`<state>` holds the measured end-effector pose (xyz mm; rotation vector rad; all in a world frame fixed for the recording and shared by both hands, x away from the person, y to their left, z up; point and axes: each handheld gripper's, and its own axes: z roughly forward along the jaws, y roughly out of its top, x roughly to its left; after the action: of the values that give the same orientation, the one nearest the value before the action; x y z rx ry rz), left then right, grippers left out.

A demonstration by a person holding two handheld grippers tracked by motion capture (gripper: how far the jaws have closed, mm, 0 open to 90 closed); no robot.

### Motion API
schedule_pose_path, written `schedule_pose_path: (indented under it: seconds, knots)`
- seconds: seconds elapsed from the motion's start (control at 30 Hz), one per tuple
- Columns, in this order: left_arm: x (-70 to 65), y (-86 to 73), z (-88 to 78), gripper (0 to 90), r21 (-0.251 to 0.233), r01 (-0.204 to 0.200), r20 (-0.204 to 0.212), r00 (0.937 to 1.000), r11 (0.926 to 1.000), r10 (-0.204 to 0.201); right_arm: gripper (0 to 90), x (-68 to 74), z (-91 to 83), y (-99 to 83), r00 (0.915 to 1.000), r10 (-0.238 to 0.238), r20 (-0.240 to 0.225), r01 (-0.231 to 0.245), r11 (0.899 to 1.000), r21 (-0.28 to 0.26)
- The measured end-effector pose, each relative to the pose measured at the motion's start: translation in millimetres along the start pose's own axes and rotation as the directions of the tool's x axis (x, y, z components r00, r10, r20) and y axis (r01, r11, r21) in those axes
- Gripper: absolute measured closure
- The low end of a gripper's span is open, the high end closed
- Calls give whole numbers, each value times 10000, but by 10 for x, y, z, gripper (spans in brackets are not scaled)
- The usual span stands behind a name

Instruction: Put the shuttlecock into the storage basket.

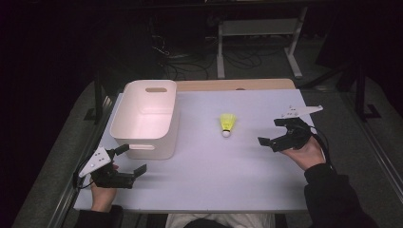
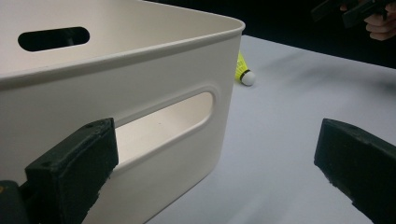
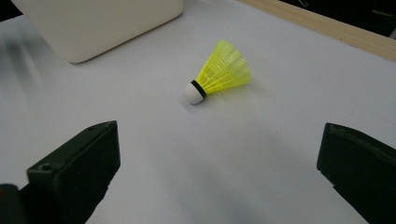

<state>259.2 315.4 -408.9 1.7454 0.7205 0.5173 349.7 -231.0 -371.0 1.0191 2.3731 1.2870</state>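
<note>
a yellow shuttlecock [image 1: 227, 124] lies on its side on the white table [image 1: 214, 180], white cork tip toward the person, feather skirt away. taking the shuttlecock as the landmark: the right gripper [image 1: 273, 133] hovers to its right, near but apart from it, held in the person's right hand [image 1: 304, 152]; its jaws stand wide apart with nothing between them, and in the right gripper view the shuttlecock [image 3: 218, 73] lies ahead of the open jaws, roughly midway between them. the white plastic bin [image 1: 147, 118] sits to the left of the shuttlecock, well apart from it, with a handle slot cut in each end wall. the left gripper [image 1: 130, 159] is far to the left of the shuttlecock and nearer the person, just beside the near wall of the bin; its jaws are also spread wide and hold nothing. in the left gripper view the bin [image 2: 140, 93] rises close ahead, and the shuttlecock [image 2: 243, 73] peeks out past its corner
</note>
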Motion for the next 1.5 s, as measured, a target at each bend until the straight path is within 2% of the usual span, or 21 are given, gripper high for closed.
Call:
schedule_pose_path:
  seconds: [0.7, 1.1, 1.5]
  knots:
    - [2, -3, 9, 0, 79, 5, -41, 10000, 10000, -4, 0, -20, 125, 271, 9991, -409, -60, 411, 9980, 479]
    - [2, -5, 10, 0, 127, 4, -20, 10000, 9999, -4, 0, -29, 274, 413, 9976, -680, -86, 685, 9941, 846]
    - [2, -5, 13, 0, 146, 10, -2, 10000, 9999, -10, 0, -111, 398, 557, 9979, -646, -69, 650, 9926, 1021]
